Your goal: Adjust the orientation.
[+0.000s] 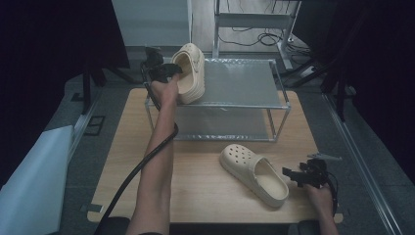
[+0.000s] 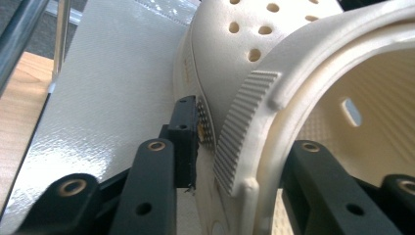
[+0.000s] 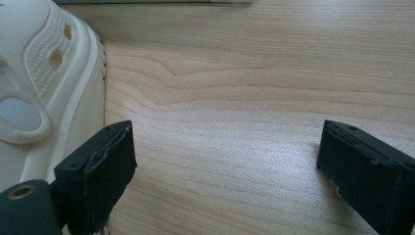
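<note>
Setting: wood table (image 1: 205, 186), metal rack (image 1: 244, 81) at 12.
L gripper (image 1: 164, 73): jaws astride clog (image 1: 191, 73) heel rim on rack top, pads just off.
R gripper (image 1: 306, 176): open, empty; 2nd clog (image 1: 252, 172) at its 9, axis 10–4.

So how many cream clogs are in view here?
2. One clog sits on the rack's top shelf, with the left gripper at its heel; the other clog lies on the wooden table.
</note>
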`<state>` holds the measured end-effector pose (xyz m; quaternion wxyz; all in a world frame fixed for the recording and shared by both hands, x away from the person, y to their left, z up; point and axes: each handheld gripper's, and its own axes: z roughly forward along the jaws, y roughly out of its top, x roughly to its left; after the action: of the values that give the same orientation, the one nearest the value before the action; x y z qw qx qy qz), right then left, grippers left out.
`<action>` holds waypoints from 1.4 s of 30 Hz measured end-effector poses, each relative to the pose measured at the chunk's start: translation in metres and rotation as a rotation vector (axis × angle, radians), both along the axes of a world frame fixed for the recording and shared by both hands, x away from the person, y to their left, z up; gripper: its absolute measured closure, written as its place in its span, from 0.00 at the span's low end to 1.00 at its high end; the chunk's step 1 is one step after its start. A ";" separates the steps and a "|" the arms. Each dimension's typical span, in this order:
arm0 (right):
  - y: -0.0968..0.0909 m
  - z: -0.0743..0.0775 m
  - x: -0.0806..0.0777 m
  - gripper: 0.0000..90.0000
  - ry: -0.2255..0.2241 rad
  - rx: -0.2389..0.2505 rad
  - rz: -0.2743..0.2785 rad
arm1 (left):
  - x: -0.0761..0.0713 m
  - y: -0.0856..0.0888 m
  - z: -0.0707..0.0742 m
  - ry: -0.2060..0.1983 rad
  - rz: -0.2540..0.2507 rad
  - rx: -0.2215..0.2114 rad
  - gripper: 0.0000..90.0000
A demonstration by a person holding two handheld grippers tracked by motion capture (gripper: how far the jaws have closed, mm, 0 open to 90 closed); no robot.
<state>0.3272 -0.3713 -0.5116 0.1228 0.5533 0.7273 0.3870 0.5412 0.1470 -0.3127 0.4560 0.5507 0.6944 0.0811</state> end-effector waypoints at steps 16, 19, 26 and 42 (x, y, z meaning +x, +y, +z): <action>0.001 0.000 0.000 0.08 -0.001 -0.001 0.004 | 0.002 -0.012 -0.006 -0.035 -0.124 0.022 0.36; 0.001 0.000 0.000 0.08 -0.001 -0.004 0.007 | -0.002 -0.008 -0.004 -0.061 -0.132 -0.009 0.32; 0.003 0.000 0.001 0.08 0.000 -0.006 0.010 | -0.013 0.003 -0.001 -0.091 -0.202 -0.055 0.20; 0.005 0.001 0.001 0.08 -0.001 -0.008 0.019 | -0.051 0.023 0.008 -0.141 -0.341 -0.049 0.12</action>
<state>0.3284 -0.3665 -0.5109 0.1216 0.5456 0.7341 0.3854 0.4901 0.1696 -0.3051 0.5239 0.6421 0.5592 0.0241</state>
